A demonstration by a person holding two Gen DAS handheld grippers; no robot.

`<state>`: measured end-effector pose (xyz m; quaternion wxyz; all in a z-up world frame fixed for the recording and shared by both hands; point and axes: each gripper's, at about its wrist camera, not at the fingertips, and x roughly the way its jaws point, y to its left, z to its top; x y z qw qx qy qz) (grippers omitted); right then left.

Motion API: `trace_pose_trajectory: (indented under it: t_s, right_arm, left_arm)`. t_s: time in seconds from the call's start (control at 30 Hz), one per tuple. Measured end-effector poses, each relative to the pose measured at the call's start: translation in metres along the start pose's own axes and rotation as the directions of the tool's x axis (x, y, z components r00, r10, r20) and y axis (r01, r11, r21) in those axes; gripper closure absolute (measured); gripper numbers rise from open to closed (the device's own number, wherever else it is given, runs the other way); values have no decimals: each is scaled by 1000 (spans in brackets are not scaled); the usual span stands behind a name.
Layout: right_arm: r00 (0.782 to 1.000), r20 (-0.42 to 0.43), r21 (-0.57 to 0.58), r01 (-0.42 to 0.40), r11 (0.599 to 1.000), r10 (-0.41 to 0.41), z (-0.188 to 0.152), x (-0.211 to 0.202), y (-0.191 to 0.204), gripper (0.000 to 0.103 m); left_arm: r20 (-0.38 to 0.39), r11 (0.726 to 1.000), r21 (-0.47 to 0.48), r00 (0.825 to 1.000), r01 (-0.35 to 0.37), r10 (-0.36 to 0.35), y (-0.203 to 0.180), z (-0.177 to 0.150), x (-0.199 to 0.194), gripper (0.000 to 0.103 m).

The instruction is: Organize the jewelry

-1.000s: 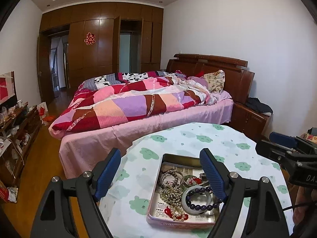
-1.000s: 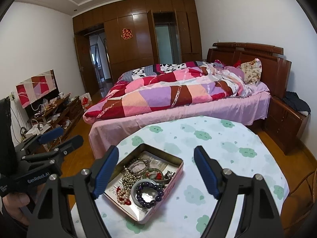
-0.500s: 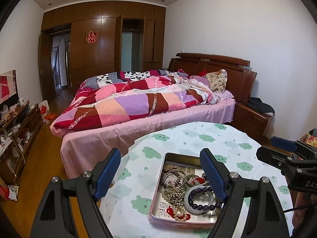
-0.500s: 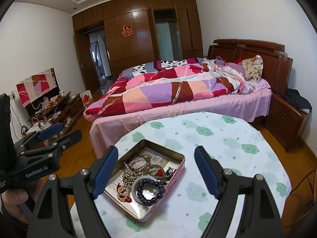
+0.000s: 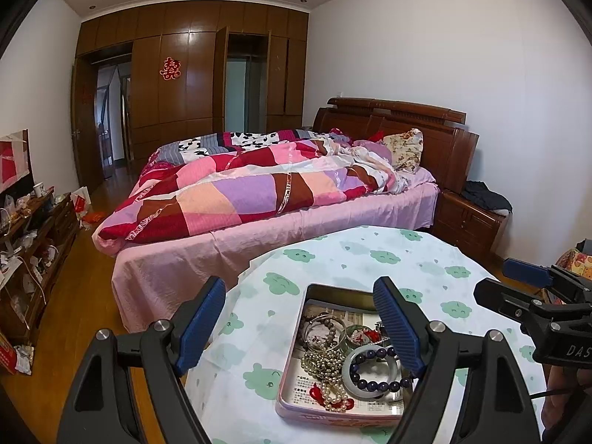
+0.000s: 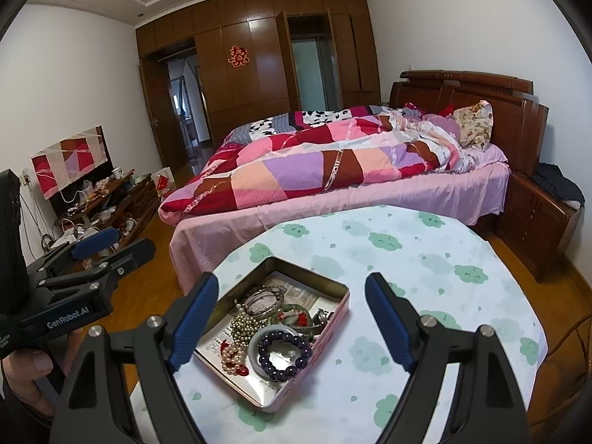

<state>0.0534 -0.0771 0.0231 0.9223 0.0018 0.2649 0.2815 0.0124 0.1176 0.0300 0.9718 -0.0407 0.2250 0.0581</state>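
I hold the left gripper and right gripper spread wide, empty, above the tin (jewelry heaped inside) at six o'clock on the table; sorting stage unclear.

A round table covered with a white cloth printed with green cloud shapes stood just beside the foot of the bed. One thing lay directly on it: a shallow rectangular metal tin with pink sides, open-topped, set near the table's front-left edge and turned at an angle.
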Motion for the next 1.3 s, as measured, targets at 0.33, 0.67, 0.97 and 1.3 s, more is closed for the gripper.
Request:
trace_pose_trajectory:
  t_s: [0.33,0.67,0.97,1.3]
  right_arm:
    - [1000,-5,0,-5,1000,5,-5,1,5,19]
    - [1000,-3,0,-4,1000,4,-8,1,7,18]
    - [1000,-7,-1,-5,1000,5,-9,2,8,17]
    - [1000,-19,0,-5,1000,5,-17,5,7,16]
  left_arm:
    - [0,1000,-2,1000,1,-1,0,0,0,21]
    - [-2,1000,6,1000,22,-22,-6,-5,0,21]
    - [-14,1000,-4,1000,27,-27,-4,-5,2,21]
    - [-29,1000,16,999,17,-17,-7,-10,6,21]
